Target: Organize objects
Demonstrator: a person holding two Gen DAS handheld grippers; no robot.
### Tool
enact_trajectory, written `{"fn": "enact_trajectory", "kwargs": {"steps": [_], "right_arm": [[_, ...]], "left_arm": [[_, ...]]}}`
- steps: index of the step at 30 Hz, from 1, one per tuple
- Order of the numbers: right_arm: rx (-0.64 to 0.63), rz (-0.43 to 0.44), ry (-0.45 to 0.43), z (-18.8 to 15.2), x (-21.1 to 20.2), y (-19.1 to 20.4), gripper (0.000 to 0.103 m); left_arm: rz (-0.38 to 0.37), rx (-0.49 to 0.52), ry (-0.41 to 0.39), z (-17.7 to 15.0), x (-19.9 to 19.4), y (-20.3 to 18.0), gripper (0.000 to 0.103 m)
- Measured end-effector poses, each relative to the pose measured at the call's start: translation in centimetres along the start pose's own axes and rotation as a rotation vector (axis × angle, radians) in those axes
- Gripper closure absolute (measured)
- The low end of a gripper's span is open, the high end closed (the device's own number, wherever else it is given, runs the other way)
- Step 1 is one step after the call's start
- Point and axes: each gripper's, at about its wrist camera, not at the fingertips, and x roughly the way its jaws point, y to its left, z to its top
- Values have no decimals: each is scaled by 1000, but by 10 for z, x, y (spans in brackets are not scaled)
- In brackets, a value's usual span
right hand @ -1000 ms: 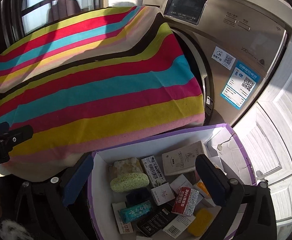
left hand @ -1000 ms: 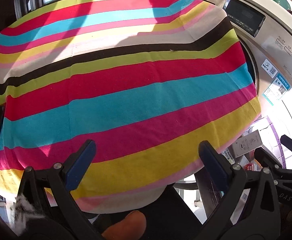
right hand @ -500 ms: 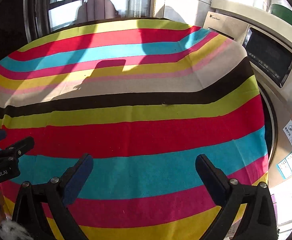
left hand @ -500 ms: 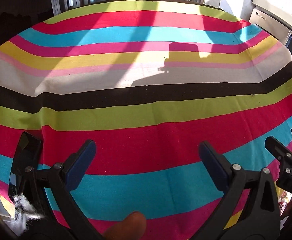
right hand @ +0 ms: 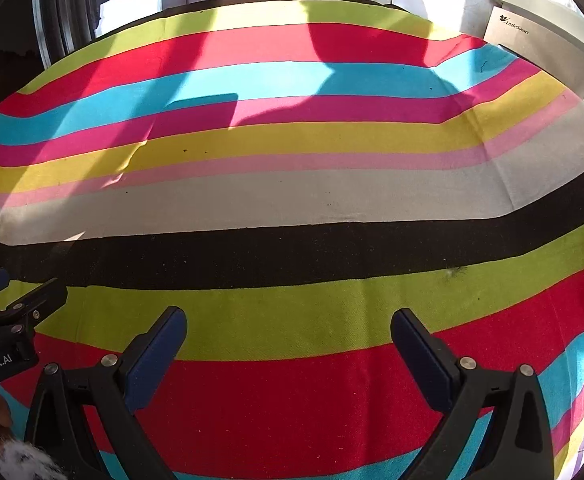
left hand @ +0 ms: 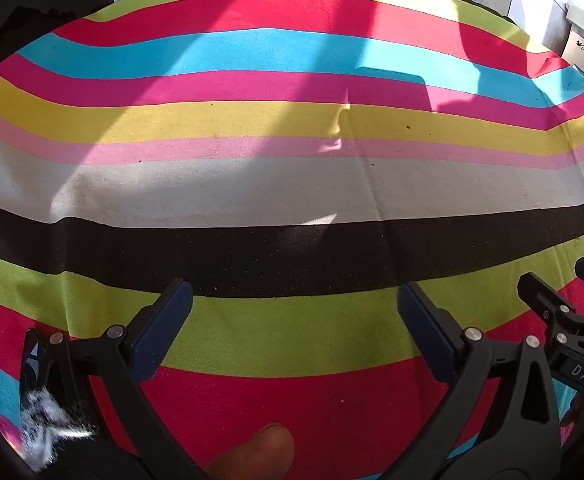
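1. Striped cotton-like cloth (left hand: 292, 184) fills nearly the whole of both views, woven and matte, with bands of lime, red, cyan, magenta, yellow, pale pink, off-white and black running side to side across the counter.
2. Sunlight falls across the upper half of the frame in the left wrist view, with soft-edged shadows breaking over the cyan and magenta bands; a faint crease runs down through the yellow and pink bands near the centre.
3. The left gripper (left hand: 294, 312) is held low and forward over the lime and red bands, its jaws spread wide with nothing between them; its fingers (left hand: 163, 328) are black plastic with dark blue ribbed pads.
4. A thumb tip shows at the bottom centre of that view, behind the gripper.
5. The right gripper (right hand: 287, 336) sits in the same pose, level with the cloth, jaws fully apart and holding nothing, over the same lime and red bands.
6. Each gripper shows at the other's frame edge: they are side by side, near but apart.
7. A white washing machine (right hand: 532, 36) with a small logo stands at the upper right of the frame, beyond the cloth's far corner.
8. No loose objects for organizing are visible on the cloth in either view.
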Motion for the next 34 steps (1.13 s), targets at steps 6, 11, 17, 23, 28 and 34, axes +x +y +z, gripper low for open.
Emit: {"fn": "enact_trajectory", "kwargs": {"steps": [6, 11, 17, 23, 28, 34], "right_arm": [[-1, 10, 17, 8, 19, 12, 0], [9, 15, -9, 9, 21, 17, 0], [13, 13, -10, 8, 20, 19, 0], [14, 15, -11, 7, 18, 17, 0], [14, 15, -10, 8, 18, 17, 0], [14, 15, -10, 8, 18, 16, 0]], "left_arm": [[6, -12, -4, 1, 10, 4, 0], [6, -11, -18, -2, 7, 3, 0], [2, -8, -26, -5, 6, 2, 0], [3, -9, -25, -8, 2, 3, 0], [6, -5, -28, -8, 1, 4, 0], [8, -10, -29, -9, -1, 7, 0]]}}
